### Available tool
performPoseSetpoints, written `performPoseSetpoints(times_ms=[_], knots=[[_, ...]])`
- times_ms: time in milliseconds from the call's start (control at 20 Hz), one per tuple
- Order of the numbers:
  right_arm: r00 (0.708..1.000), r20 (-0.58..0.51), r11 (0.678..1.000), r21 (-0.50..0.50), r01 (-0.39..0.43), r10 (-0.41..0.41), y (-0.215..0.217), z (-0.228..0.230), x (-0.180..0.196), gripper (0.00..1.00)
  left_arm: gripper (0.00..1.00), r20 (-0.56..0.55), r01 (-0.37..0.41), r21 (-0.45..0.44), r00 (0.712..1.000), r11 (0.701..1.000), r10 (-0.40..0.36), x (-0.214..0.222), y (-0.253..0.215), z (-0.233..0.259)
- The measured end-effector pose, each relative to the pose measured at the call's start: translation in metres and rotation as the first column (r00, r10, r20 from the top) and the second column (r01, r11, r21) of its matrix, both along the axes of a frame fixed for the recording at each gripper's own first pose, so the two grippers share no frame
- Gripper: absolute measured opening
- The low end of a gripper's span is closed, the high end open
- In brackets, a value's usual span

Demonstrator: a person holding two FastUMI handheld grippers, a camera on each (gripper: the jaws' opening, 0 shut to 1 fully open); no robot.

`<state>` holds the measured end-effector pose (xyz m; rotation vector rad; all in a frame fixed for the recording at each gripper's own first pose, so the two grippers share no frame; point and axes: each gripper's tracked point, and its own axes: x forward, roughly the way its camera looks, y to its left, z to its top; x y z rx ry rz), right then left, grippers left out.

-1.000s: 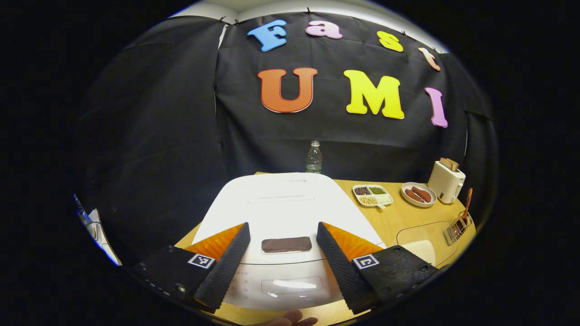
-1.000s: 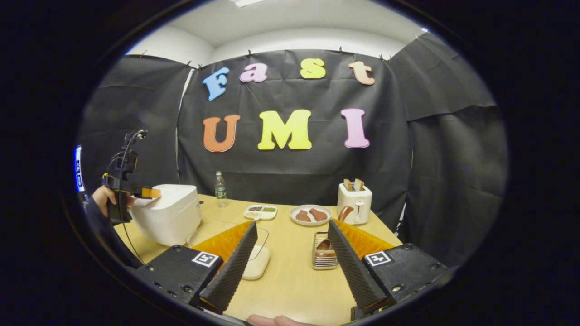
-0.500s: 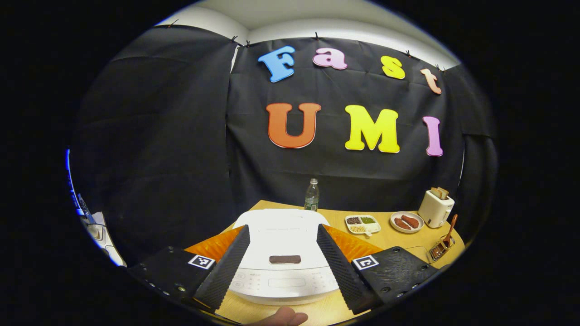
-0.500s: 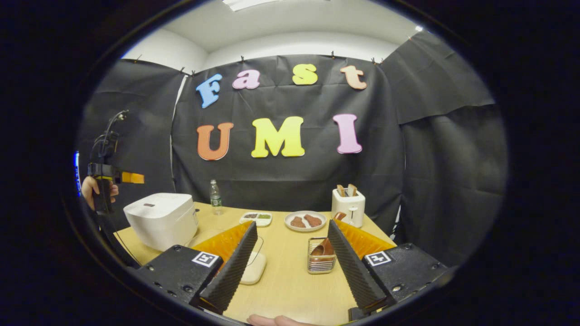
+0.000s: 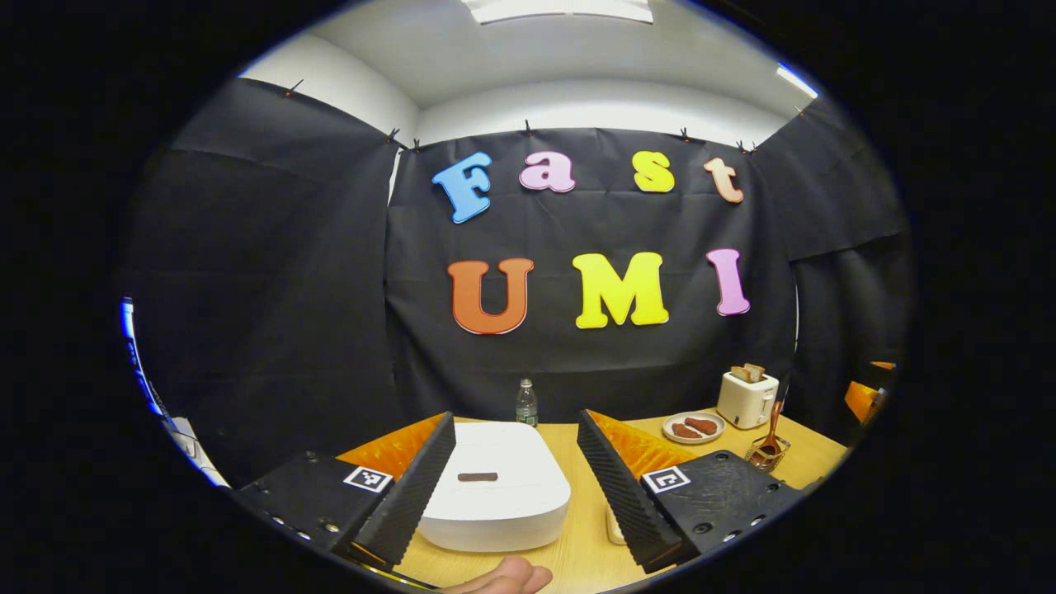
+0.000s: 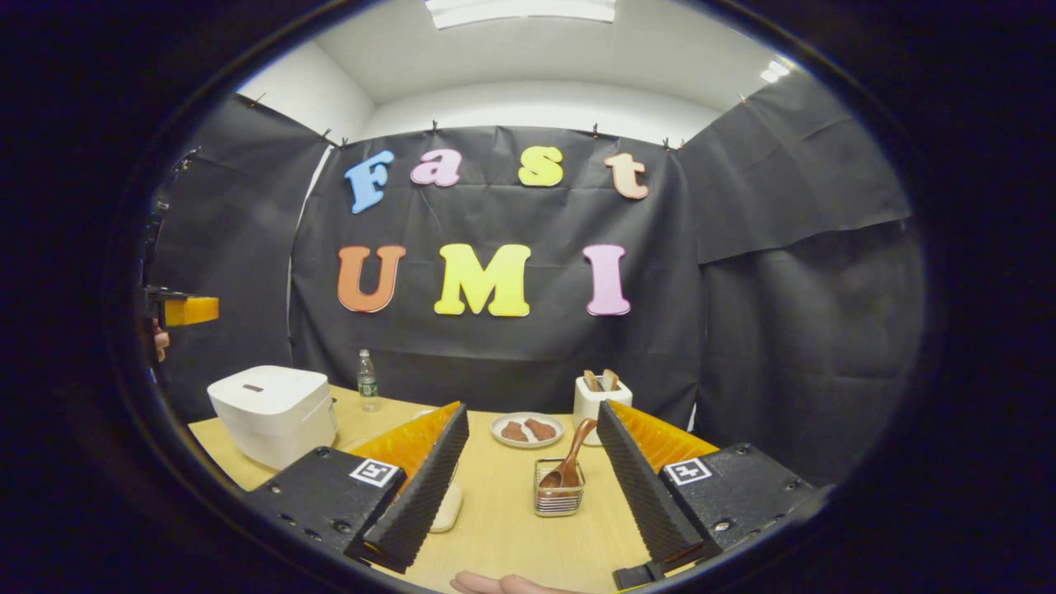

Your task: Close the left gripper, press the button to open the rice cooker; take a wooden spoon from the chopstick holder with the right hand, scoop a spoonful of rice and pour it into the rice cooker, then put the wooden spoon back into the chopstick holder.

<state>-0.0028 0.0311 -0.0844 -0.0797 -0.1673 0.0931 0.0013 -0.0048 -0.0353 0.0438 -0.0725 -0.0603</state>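
Note:
The white rice cooker (image 5: 495, 491) stands on the wooden table (image 5: 577, 536) with its lid down and a small dark button (image 5: 477, 477) on top. My left gripper (image 5: 515, 419) hovers above and well back from it, open and holding nothing. In the right gripper view the cooker (image 6: 272, 412) sits at the left, and the left gripper (image 6: 177, 309) hangs high above it. The wooden spoon (image 6: 571, 458) leans in the wire chopstick holder (image 6: 558, 497), straight ahead of my open, empty right gripper (image 6: 532, 408). A rice dish (image 6: 447, 507) is half hidden behind a finger.
At the back of the table stand a water bottle (image 6: 366, 384), a plate of sausages (image 6: 526, 430) and a white toaster (image 6: 598, 396) with bread. The toaster (image 5: 747, 398) and plate (image 5: 693, 426) also lie right of the cooker. A person's fingertip (image 5: 503, 577) shows at the bottom edge.
Both grippers have drawn back and risen away from the table. The left gripper has left the cooker's top, so the cooker looks much smaller. Both stayed open.

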Motion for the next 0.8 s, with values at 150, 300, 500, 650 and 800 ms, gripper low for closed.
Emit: performPoseSetpoints(times_ms=[150, 300, 500, 650, 800], knots=[[1.0, 0.025, 1.0, 0.0, 0.007, -0.007, 0.001, 0.006, -0.004, 0.99, 0.95, 0.005, 0.035, -0.016, 0.999, 0.999, -0.035, -0.012, -0.015, -0.004], [1.0, 0.027, 1.0, -0.005, 0.009, -0.009, 0.002, 0.003, -0.004, 1.0, 0.95, -0.019, 0.075, 0.004, 0.997, 0.997, -0.074, -0.017, -0.033, -0.021], [1.0, -0.008, 1.0, 0.013, 0.026, -0.026, -0.004, -0.009, 0.005, 1.0, 0.97, -0.044, 0.071, 0.072, 0.997, 0.995, -0.068, -0.014, -0.04, -0.038], [0.999, -0.033, 0.999, 0.021, 0.033, -0.033, -0.008, -0.016, 0.014, 1.0, 0.96, -0.052, 0.08, 0.062, 0.996, 0.995, -0.077, -0.015, -0.044, -0.041], [0.999, -0.041, 1.0, 0.018, 0.018, -0.017, -0.003, -0.017, 0.016, 1.0, 0.97, -0.042, 0.048, 0.06, 0.998, 0.997, -0.046, -0.014, -0.036, -0.039]])
